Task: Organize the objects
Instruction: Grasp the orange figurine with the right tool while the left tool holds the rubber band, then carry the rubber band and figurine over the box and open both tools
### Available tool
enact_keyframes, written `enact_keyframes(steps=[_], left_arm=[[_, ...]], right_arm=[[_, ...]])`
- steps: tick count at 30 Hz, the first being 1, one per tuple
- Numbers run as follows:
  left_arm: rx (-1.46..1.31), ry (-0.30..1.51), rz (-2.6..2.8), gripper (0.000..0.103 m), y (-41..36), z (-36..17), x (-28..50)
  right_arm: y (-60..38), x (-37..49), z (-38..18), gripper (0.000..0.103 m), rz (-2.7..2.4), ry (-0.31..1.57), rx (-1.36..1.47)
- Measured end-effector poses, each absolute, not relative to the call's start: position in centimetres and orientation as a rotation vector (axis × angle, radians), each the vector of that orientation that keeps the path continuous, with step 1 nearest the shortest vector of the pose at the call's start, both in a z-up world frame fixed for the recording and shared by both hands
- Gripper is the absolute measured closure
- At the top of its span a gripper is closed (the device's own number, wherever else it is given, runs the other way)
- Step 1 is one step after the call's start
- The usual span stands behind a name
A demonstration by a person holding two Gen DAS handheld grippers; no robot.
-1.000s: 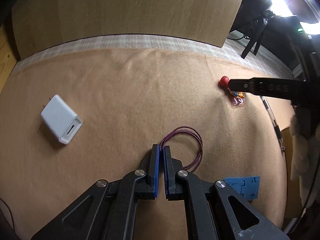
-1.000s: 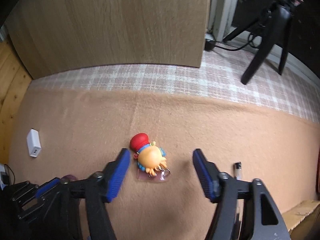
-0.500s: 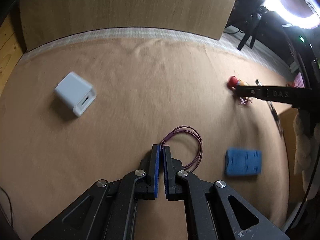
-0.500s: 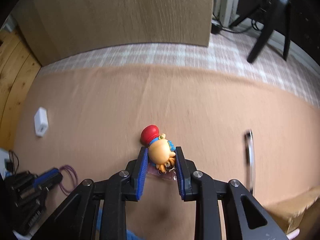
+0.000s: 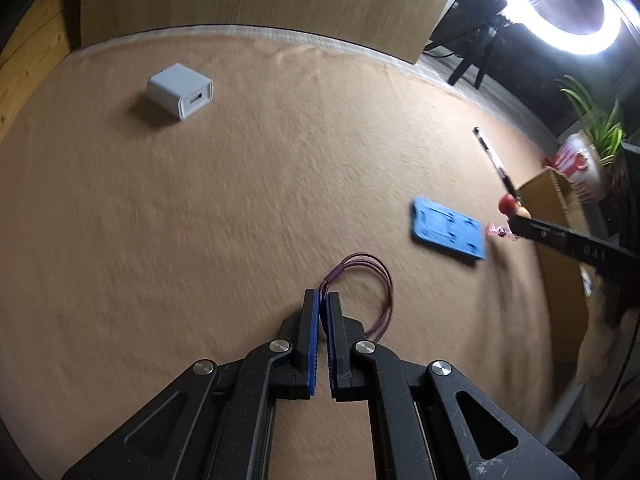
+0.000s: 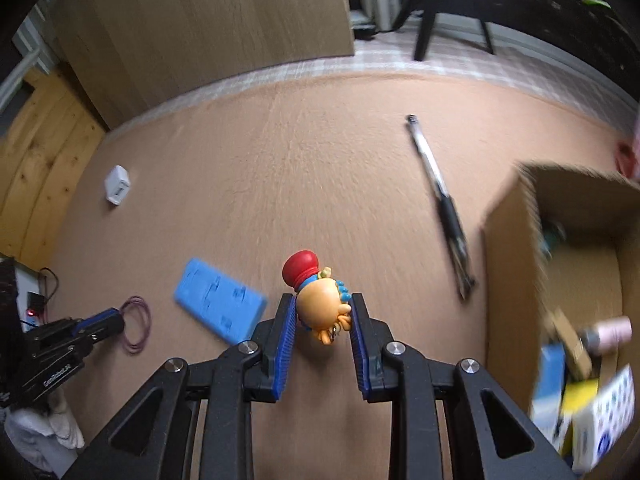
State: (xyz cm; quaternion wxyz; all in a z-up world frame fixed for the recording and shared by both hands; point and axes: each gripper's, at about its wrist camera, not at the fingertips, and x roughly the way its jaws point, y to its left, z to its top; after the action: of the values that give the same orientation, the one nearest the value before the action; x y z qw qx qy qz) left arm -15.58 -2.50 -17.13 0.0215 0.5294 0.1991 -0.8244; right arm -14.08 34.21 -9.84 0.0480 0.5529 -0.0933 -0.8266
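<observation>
Pinching toy figure (image 6: 322, 306) (red cap pointing away), right gripper (image 6: 322, 312); left gripper (image 5: 323, 300) clamps purple cord (image 5: 372, 280).

The left tool (image 5: 322, 300) points steeply down, its blue-padded jaws pressed together on a thin purple cord loop (image 5: 370, 280) that curls out to the right of its tips. The right tool (image 6: 322, 312) also tilts steeply down, its jaws clamped on the round orange body of a small toy figure (image 6: 320, 304), whose red cap sticks out beyond the tips. In the right wrist view the left tool sits low at the left edge.
</observation>
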Motion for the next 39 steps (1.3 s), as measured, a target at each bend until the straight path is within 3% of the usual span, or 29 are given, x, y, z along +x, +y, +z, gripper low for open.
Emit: enact_keyframes(steps=[15, 30, 39], left_arm=[[1.557, 0.596, -2.788, 0.1, 3.0, -9.3, -14.4], [1.573, 0.448, -3.103, 0.1, 17.0, -4.0, -22.9], [1.574, 0.331, -3.17, 0.1, 24.3, -3.7, -28.2]], right_arm=[[38.3, -3.8, -2.9, 0.08, -2.729, -0.378, 1.511], [45.9, 2.2, -1.5, 0.079, -2.923, -0.464, 1.538], [46.9, 2.8, -1.9, 0.079, -2.926, -0.483, 1.554]])
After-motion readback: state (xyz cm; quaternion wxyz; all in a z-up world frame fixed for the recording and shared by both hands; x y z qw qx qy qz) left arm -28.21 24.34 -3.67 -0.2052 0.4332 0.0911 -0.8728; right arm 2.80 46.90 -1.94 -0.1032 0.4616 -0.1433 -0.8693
